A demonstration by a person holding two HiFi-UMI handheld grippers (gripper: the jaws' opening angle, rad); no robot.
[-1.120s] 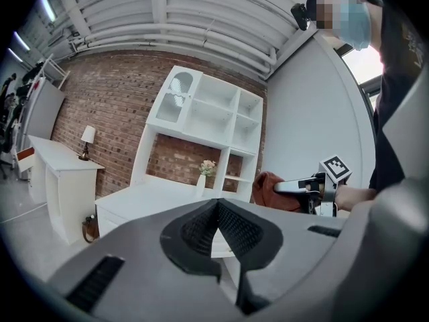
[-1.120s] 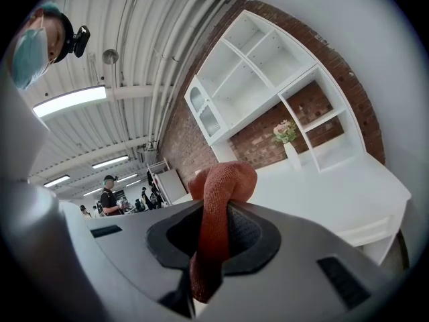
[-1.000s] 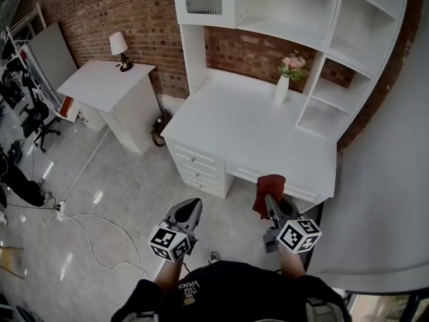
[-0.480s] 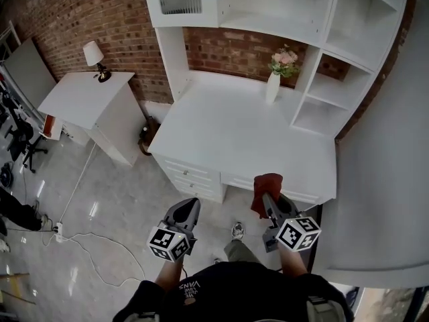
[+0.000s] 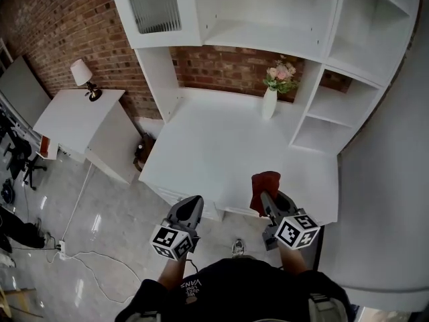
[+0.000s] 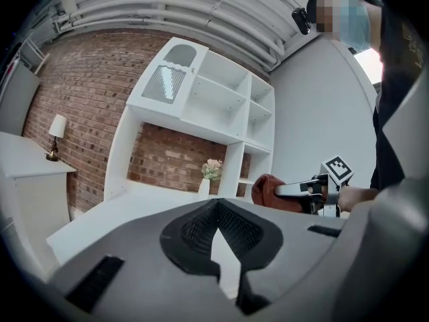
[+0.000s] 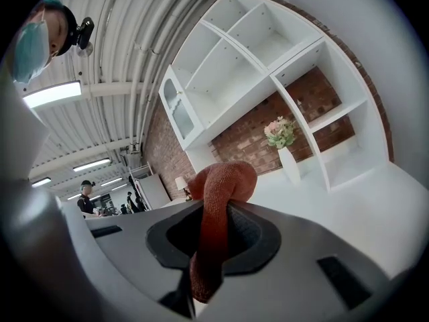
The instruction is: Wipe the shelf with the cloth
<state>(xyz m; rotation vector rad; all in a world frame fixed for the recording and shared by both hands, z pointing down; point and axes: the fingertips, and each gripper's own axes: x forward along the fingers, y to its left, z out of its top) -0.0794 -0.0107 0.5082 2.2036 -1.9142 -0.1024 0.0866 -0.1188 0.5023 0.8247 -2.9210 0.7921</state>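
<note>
The right gripper [image 5: 264, 197] hangs over the desk's [image 5: 214, 146] front edge. Its own view shows its jaws pinching the red cloth [image 7: 216, 210]. The left gripper [image 5: 190, 205], short of that edge, has its jaws pressed together on nothing, as only its view shows.

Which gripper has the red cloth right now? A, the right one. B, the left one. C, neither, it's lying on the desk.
A: the red cloth is pinched between the jaws of the right gripper, while the left gripper holds nothing.
</note>
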